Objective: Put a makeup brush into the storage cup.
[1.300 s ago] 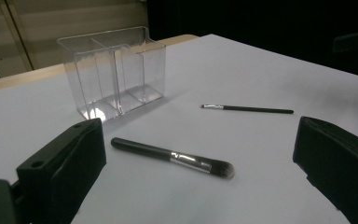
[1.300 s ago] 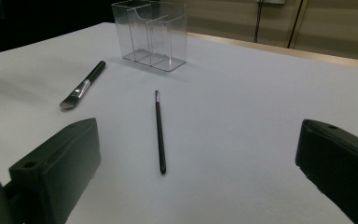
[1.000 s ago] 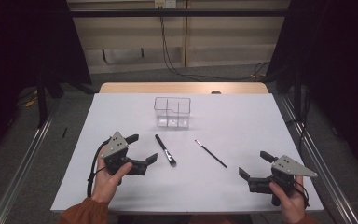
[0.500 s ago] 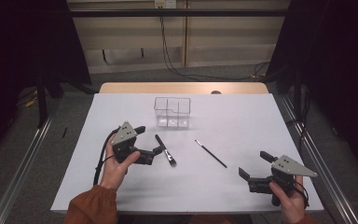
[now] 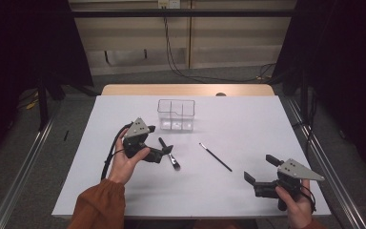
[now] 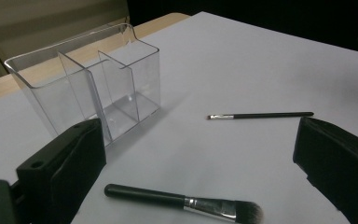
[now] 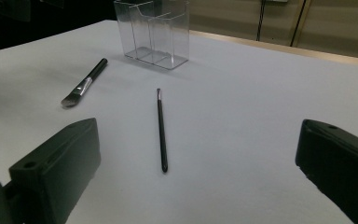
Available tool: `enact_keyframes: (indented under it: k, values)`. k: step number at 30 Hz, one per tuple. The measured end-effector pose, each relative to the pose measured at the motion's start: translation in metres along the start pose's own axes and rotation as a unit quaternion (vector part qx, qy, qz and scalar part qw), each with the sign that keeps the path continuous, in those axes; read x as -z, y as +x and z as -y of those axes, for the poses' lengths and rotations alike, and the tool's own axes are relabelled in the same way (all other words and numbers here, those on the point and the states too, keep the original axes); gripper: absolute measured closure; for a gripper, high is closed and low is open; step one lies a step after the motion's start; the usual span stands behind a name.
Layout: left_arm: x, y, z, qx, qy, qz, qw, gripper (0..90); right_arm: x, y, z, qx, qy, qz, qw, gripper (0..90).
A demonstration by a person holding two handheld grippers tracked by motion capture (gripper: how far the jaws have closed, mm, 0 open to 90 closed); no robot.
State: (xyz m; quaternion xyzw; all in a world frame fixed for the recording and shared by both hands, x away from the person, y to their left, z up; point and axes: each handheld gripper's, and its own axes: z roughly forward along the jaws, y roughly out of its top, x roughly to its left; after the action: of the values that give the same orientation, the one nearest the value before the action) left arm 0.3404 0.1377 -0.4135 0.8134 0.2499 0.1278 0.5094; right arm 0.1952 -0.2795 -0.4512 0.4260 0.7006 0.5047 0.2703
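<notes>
The left tool (image 5: 159,147) is held over the white table (image 5: 248,124) with its jaws spread wide and nothing between them. In the left gripper view, the thick makeup brush (image 6: 186,202) is seen lying flat on the table just ahead of the tool, in the gap between the two jaws and low in the picture; its black handle points toward the left jaw and its dark bristle head toward the right jaw. No contact between the jaws and the brush is seen. In the high view the same brush (image 5: 169,154) lies just beside the tip of the left tool.

Beyond the left jaw, a clear plastic organizer (image 6: 88,84) with several compartments is seen standing upright on the table, and nothing can be seen inside it. Farther ahead and toward the right jaw, a thin black liner brush (image 6: 261,115) lies flat, well apart from the thick brush.

The right tool (image 5: 262,171) is held low near the near edge of the table, its jaws likewise spread apart and empty. In the right gripper view, the thin brush (image 7: 161,130) is seen lying ahead of it between the jaws, pointing away from the tool, with its tip end at the far side. The thick brush (image 7: 85,83) lies farther off toward the left jaw, and the organizer (image 7: 154,32) stands beyond both brushes. The two tools are well apart from each other.
</notes>
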Motion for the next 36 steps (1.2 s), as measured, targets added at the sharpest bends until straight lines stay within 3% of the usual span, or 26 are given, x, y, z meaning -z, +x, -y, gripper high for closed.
enact_keyframes:
  k: [3,7,11,17,18,19,20,21,22,23,24,25,26,29,32,33,34,36]
  values:
    - [0.0,0.002,-0.001,0.003,0.003,0.001,1.0,2.4,0.0,0.0,0.0,-0.001,0.0,0.0,1.0,0.0]
    - [-0.002,0.004,-0.001,-0.009,0.023,0.002,0.9997,2.4,-0.001,0.0,0.0,-0.001,0.001,-0.001,1.0,0.0]
    - [-0.007,0.007,-0.003,-0.025,0.062,0.013,0.9977,2.5,-0.001,0.0,0.0,0.0,0.003,-0.001,1.0,0.0]
    - [-0.013,0.01,-0.008,-0.033,0.087,0.021,0.9954,2.6,-0.001,0.0,0.0,0.001,0.003,-0.002,1.0,0.0]
    - [-0.015,0.011,-0.01,-0.047,0.107,0.021,0.9929,2.9,-0.001,0.0,0.0,0.001,0.004,-0.002,1.0,0.0]
    - [-0.015,0.011,-0.01,-0.047,0.107,0.021,0.9929,2.7,-0.001,0.0,0.0,0.0,0.004,-0.002,1.0,0.0]
    - [-0.017,0.013,-0.012,-0.059,0.123,0.025,0.9903,3.1,-0.001,0.0,0.001,0.0,0.005,-0.001,1.0,0.0]
    - [-0.018,0.014,-0.012,-0.064,0.126,0.027,0.9897,3.1,-0.001,0.0,0.001,0.0,0.005,-0.002,1.0,0.0]
    - [-0.018,0.014,-0.012,-0.064,0.126,0.027,0.9897,3.1,-0.001,0.0,0.001,0.0,0.005,-0.002,1.0,0.0]
    - [-0.021,0.015,-0.013,-0.069,0.139,0.032,0.9874,3.1,-0.001,0.0,0.001,0.001,0.006,-0.003,1.0,0.0]
    - [-0.021,0.015,-0.013,-0.069,0.139,0.032,0.9874,2.9,-0.001,0.0,0.001,0.002,0.007,-0.003,1.0,0.0]
    - [-0.022,0.016,-0.013,-0.075,0.144,0.033,0.9861,2.9,-0.002,0.0,0.001,0.002,0.007,-0.004,1.0,0.0]
    - [-0.026,0.017,-0.014,-0.08,0.159,0.04,0.9833,3.3,-0.002,0.0,0.001,0.003,0.008,-0.004,1.0,0.0]
    - [-0.031,0.02,-0.013,-0.078,0.169,0.047,0.9814,3.1,-0.002,0.0,0.001,0.002,0.008,-0.005,1.0,0.0]
    - [-0.037,0.025,-0.009,-0.094,0.198,0.065,0.9735,3.3,-0.002,0.0,0.001,0.004,0.009,-0.007,0.9999,0.0]
    - [-0.037,0.025,-0.009,-0.094,0.198,0.065,0.9735,3.1,-0.002,0.0,0.001,0.004,0.009,-0.007,0.9999,0.0]
    - [-0.041,0.026,-0.009,-0.096,0.209,0.069,0.9707,3.4,-0.002,0.0,0.001,0.003,0.007,-0.007,0.9999,0.0]
    - [-0.043,0.027,-0.009,-0.098,0.213,0.071,0.9694,3.4,-0.002,0.0,0.001,0.002,0.008,-0.007,0.9999,0.0]
